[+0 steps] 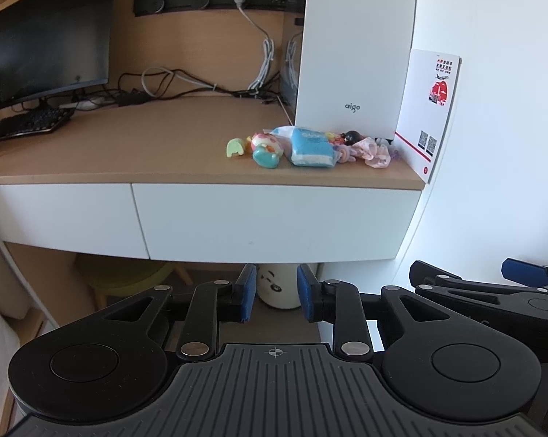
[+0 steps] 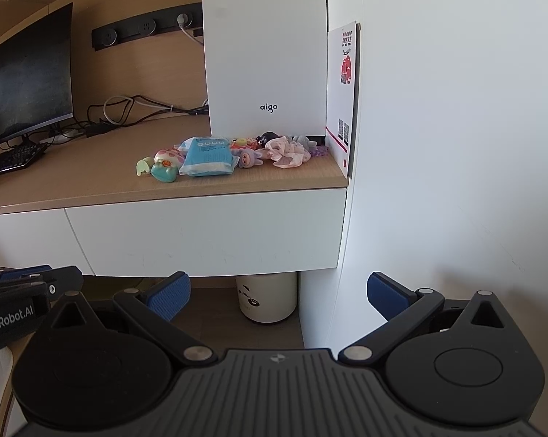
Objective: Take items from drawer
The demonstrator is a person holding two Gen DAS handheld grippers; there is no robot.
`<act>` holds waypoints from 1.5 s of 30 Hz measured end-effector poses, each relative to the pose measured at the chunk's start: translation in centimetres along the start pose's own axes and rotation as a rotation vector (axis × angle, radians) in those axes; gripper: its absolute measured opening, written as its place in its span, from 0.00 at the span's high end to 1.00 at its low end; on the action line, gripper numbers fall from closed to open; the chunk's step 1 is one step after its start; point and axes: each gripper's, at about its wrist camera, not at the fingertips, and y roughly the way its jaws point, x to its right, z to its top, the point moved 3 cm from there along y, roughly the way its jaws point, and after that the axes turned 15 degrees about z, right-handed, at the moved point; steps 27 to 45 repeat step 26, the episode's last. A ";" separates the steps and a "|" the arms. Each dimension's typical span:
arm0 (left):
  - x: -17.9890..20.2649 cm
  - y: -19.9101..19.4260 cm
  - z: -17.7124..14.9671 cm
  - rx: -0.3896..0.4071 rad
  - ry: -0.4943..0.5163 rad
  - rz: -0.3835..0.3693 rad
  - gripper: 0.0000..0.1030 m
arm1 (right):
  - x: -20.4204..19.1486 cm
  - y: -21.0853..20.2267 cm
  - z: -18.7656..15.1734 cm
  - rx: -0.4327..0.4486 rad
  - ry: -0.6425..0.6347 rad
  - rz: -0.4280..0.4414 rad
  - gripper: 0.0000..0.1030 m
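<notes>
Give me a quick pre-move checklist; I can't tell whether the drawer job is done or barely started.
1. Right drawer shut: ok.
2. Handle or grip edge on it: cannot tell, front looks plain.
3. Left gripper empty: ok, fingers narrowly apart, nothing between.
4. Right gripper empty and wide open: ok.
5. Landing space on the desktop: ok, bare beside the tissue pack and toys.
6. Drawer contents left: cannot tell.
</notes>
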 end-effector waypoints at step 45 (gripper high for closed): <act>2.5 1.3 -0.5 0.022 0.044 0.004 0.83 | 1.5 0.8 0.0 -0.027 0.004 -0.010 0.00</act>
